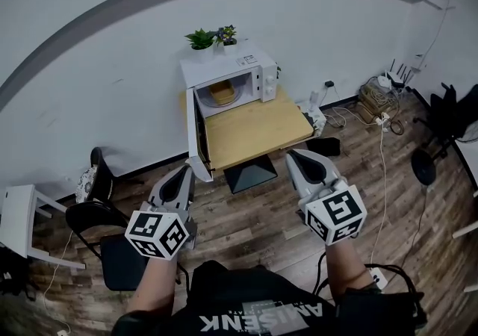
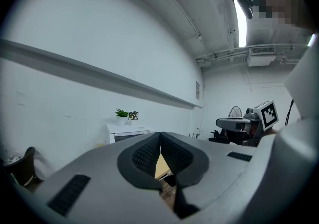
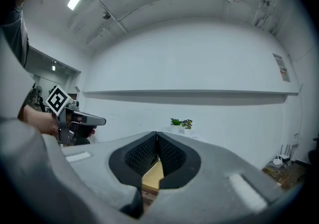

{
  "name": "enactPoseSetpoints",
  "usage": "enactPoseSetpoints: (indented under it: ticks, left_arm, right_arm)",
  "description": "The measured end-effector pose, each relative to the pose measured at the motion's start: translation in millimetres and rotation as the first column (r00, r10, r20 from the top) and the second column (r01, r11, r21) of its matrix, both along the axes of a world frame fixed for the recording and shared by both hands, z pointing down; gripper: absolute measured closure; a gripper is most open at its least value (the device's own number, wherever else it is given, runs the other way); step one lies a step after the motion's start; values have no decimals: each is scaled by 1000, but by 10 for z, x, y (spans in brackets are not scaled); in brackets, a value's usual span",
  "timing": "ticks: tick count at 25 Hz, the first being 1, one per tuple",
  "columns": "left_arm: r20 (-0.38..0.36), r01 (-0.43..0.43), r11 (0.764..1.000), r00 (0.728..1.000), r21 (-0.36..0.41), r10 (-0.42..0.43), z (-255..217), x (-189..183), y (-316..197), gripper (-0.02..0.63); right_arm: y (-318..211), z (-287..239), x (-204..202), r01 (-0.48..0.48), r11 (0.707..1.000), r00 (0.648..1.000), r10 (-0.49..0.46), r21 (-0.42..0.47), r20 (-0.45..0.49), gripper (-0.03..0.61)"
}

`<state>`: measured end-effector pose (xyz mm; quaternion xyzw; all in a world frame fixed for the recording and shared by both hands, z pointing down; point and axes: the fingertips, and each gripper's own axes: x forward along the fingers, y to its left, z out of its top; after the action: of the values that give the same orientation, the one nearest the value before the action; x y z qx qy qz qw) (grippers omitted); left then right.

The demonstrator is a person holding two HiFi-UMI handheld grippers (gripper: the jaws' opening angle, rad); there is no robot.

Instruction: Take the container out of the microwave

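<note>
Scene: a white microwave [image 1: 231, 81] stands at the far end of a wooden table [image 1: 258, 133], against a white wall, with two small potted plants [image 1: 211, 38] on top.
Door: the microwave door [image 1: 196, 133] is swung wide open on the left side.
Container: a shallow tan container [image 1: 221, 92] sits inside the open cavity, well apart from both grippers.
Left gripper [image 1: 187, 172]: jaws pressed together, holding nothing, pointing level toward the table.
Right gripper [image 1: 296, 157]: likewise closed and empty.
Step in hand: probably the approach to the microwave.
Doing it well: come in to the right of the open door, spread the jaws before entering the cavity, take the container's near rim, and draw it out level.
</note>
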<state>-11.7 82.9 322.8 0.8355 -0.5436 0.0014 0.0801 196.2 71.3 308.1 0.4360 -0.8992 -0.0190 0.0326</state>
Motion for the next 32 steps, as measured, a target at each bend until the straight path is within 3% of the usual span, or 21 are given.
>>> enactPoseSetpoints:
  ticks: [10,21,32]
  left_arm:
    - [-1,-35,999,999,4,35,110,-42,-341,609]
    - [-31,-81,996,996,24,82,66,-624,-1270,537]
    - [-38,-121,993,992,-4,121,224,-1176,-2057,520]
  right_arm:
    - [-340,95,-178,26,1000,1000,-27,-17,-15,555]
    - [-1158,-33,-753,6,1000,999,-6,-16,-46,512]
    - [-1988,58,-1358,-3,998,995,-3,-57,-97,459]
